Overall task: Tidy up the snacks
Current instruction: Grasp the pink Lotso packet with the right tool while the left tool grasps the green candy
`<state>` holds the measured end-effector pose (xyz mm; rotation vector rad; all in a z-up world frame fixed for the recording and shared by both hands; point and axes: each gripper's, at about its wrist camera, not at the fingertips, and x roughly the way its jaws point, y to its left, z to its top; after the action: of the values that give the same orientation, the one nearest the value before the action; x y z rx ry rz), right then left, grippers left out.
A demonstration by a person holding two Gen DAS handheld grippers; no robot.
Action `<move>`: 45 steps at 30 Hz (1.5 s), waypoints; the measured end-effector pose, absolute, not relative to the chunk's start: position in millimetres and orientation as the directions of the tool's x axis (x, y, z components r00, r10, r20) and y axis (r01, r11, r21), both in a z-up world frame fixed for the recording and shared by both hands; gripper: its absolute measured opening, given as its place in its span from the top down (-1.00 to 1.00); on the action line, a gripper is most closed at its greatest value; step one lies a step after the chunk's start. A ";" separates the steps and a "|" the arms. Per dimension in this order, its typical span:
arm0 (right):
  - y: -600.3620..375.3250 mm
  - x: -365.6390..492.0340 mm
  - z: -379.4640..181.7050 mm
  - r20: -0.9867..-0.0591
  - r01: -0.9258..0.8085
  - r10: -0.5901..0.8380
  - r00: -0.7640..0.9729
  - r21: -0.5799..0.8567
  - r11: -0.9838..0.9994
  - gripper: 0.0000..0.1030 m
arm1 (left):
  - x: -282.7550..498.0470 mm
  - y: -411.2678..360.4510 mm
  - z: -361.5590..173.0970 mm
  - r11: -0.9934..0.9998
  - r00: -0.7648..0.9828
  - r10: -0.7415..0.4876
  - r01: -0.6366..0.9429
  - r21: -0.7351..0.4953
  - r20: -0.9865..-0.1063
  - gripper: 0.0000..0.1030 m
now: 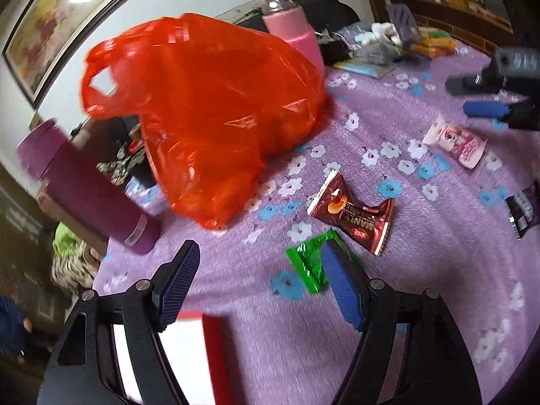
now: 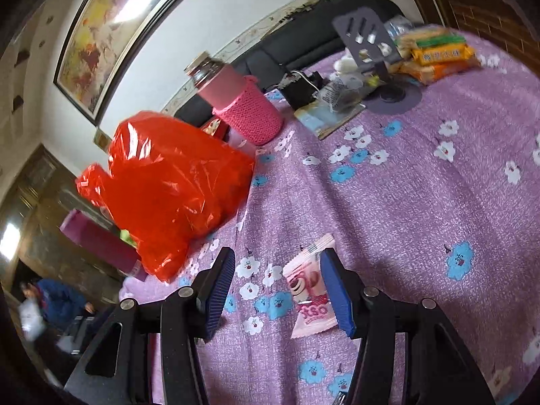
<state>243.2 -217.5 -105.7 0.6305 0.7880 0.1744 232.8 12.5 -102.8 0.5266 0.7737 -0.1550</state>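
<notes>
A red plastic bag point(image 1: 206, 118) stands crumpled on the purple flowered tablecloth point(image 1: 422, 270); it also shows in the right wrist view point(image 2: 168, 192). My left gripper point(image 1: 260, 283) is open; a green snack wrapper point(image 1: 308, 263) lies by its right finger. A brown-red snack packet point(image 1: 354, 214) lies beyond it. A pink snack packet point(image 1: 455, 145) lies further right, near my right gripper point(image 1: 479, 98). In the right wrist view my right gripper point(image 2: 276, 290) is open, with the pink packet point(image 2: 308, 290) between its fingers, close to the right one.
A purple flask point(image 1: 84, 185) lies at the left. A pink bottle in a knitted sleeve point(image 2: 243, 101) stands behind the bag. A dark packet point(image 1: 523, 209) lies at the right edge. Snack packs point(image 2: 435, 54), a grey stand point(image 2: 368, 40) and clutter sit at the far end.
</notes>
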 end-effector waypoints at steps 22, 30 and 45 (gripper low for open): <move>-161.5 267.5 -128.2 -0.804 0.120 0.135 0.579 0.248 0.961 -0.01 | 248.3 5.3 -130.1 0.859 0.533 -0.117 0.478 0.184 -0.838 0.14; -139.8 264.7 -130.4 -0.827 0.087 -0.031 0.561 0.022 0.996 0.23 | 244.0 10.0 -131.3 0.900 0.520 -0.127 0.418 0.122 -0.845 0.39; -161.6 250.0 -87.3 -0.676 -0.016 0.416 0.608 0.514 0.858 0.26 | 191.3 44.1 -116.5 0.966 0.544 -0.113 0.256 0.036 -0.832 0.41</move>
<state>250.0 -161.6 -87.3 0.4937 0.8904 0.2616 191.3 44.1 -116.5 0.1604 0.9724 -0.2197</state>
